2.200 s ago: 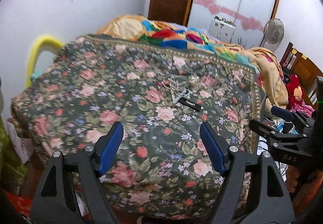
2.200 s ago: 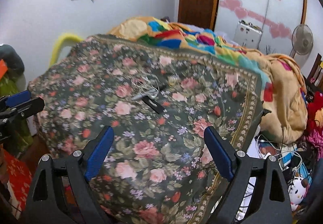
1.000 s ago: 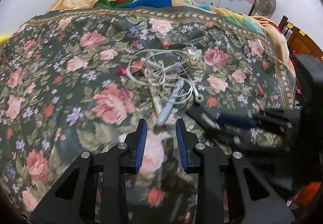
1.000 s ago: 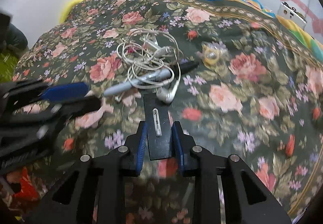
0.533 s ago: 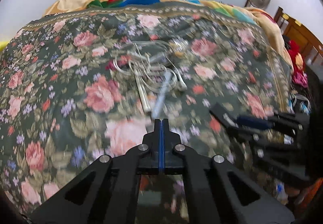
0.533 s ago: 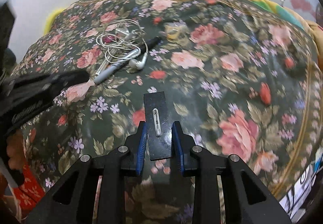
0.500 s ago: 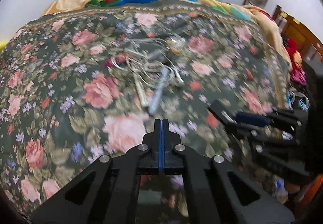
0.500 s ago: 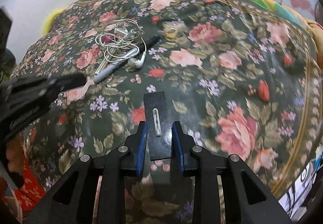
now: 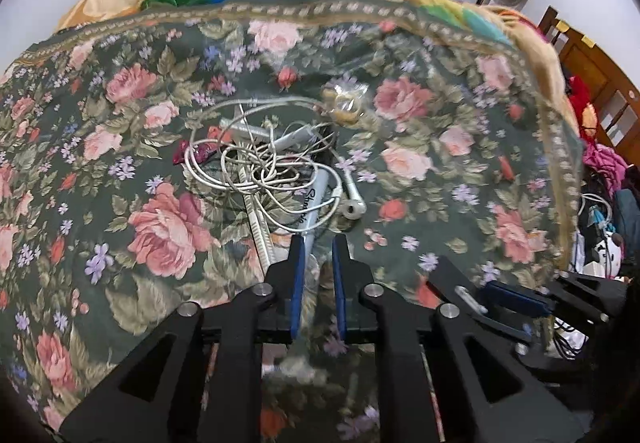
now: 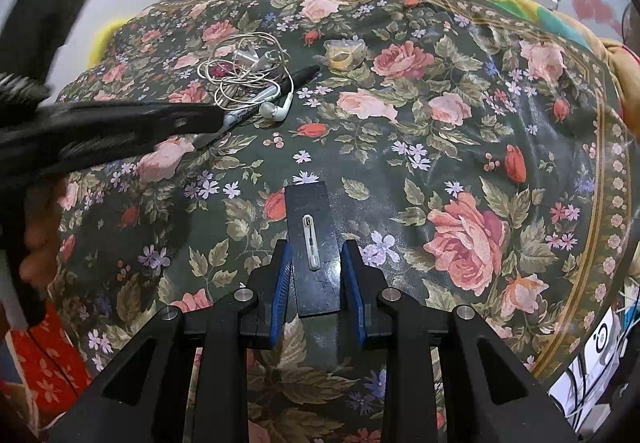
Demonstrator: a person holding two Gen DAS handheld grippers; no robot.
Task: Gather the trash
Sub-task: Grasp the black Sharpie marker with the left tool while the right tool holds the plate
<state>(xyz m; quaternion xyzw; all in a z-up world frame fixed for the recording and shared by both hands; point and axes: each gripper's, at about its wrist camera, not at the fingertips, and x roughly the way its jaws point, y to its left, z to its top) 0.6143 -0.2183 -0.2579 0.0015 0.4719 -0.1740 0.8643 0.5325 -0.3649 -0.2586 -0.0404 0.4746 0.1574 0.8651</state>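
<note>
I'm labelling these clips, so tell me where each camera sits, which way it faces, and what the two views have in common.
Left wrist: rides on the left tongs, looking down along them at a marker under tangled earphones on the floral bedspread; its fingers are opening around the marker's end.
Right wrist: rides on the right tongs, facing down the bed; they are shut on a black card; a hand shows at left.
Shared: bedspread, earphones, marker, each other's tongs.
</note>
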